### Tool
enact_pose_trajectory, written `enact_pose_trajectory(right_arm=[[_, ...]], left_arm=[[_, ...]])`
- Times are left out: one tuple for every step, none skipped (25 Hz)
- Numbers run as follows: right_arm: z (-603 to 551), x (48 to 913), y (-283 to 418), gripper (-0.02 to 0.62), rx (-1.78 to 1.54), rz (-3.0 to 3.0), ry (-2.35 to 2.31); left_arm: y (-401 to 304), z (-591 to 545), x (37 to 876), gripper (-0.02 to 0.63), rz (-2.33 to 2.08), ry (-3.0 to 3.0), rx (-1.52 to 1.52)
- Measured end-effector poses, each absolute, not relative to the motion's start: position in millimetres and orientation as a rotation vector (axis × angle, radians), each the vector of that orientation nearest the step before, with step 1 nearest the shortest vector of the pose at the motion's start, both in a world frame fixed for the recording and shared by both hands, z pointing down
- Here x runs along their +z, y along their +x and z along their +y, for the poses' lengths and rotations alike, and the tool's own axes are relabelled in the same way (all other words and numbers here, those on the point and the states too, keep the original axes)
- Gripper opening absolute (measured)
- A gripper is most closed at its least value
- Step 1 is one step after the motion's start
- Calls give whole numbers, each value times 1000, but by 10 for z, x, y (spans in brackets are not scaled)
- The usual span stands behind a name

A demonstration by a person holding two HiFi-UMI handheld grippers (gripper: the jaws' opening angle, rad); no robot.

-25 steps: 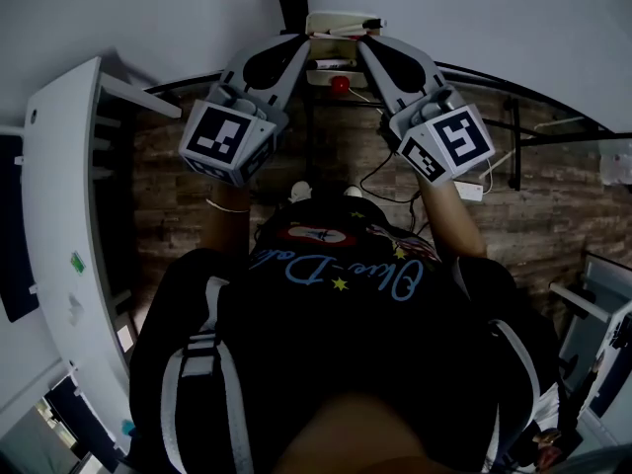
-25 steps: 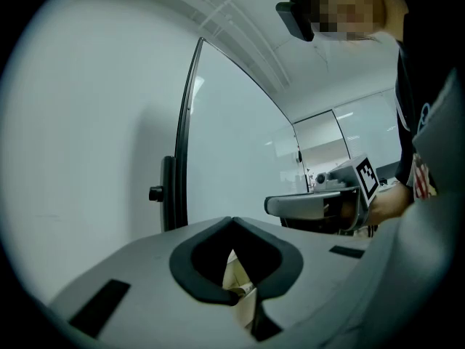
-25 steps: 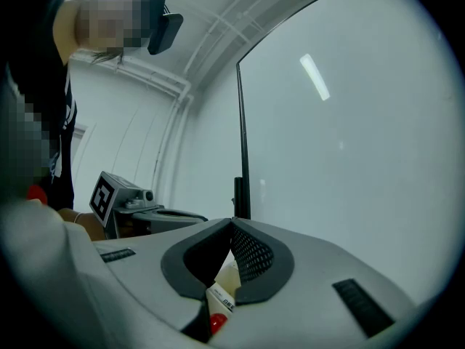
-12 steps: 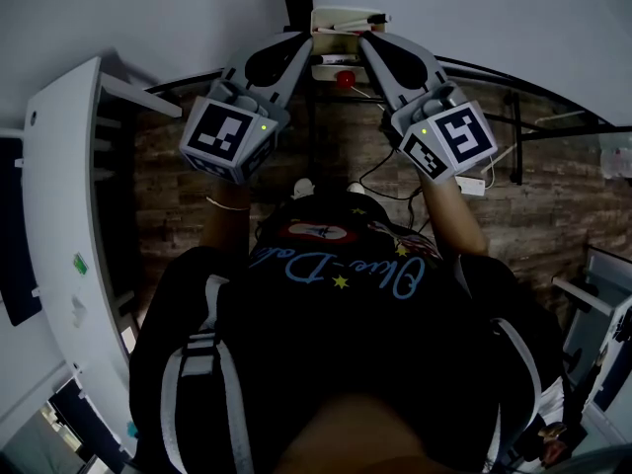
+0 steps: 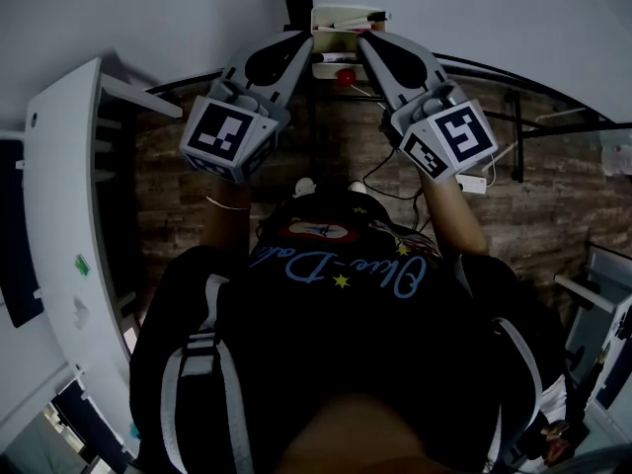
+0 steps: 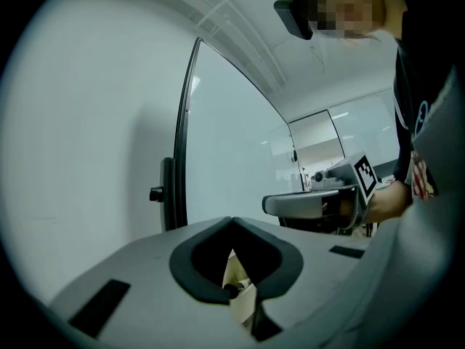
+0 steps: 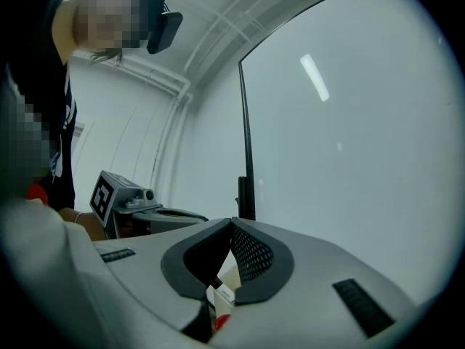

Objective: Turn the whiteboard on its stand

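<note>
Whiteboard [image 7: 349, 122] stands upright just ahead; left tongs [image 6: 232, 219] and right tongs [image 7: 232, 221] are both closed, apparently empty.

The large glossy white whiteboard [image 7: 349, 137] with a thin dark frame stands upright, its surface reflecting a ceiling light. One vertical frame edge runs along the black metal stand post [image 7: 246, 195]. A round black plastic knob [image 6: 156, 193] projects sideways from the stand post, on the side away from the panel. A cream plastic tray [image 5: 341, 16] sits just beside the stand post at the board's lower edge, with marker pens [image 5: 355, 18] lying in it.
</note>
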State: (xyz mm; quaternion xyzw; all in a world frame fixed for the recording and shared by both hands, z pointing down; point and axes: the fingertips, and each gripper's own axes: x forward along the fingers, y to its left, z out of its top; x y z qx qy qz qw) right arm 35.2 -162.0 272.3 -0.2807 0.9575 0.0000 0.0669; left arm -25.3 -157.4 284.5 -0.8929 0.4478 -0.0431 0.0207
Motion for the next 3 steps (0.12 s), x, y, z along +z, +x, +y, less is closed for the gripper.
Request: enact_pose_trajectory(right_arm=[[-1619, 2723, 351, 25, -1, 2886, -845], [-1618, 2724, 349, 25, -2, 2886, -845], [-1617, 2726, 348, 25, -2, 2886, -845]], left_arm=[[-253, -1572, 2847, 14, 1388, -2769, -134], [-253, -1571, 2848, 14, 1389, -2769, -135], [-254, -1569, 2850, 14, 1389, -2769, -135]])
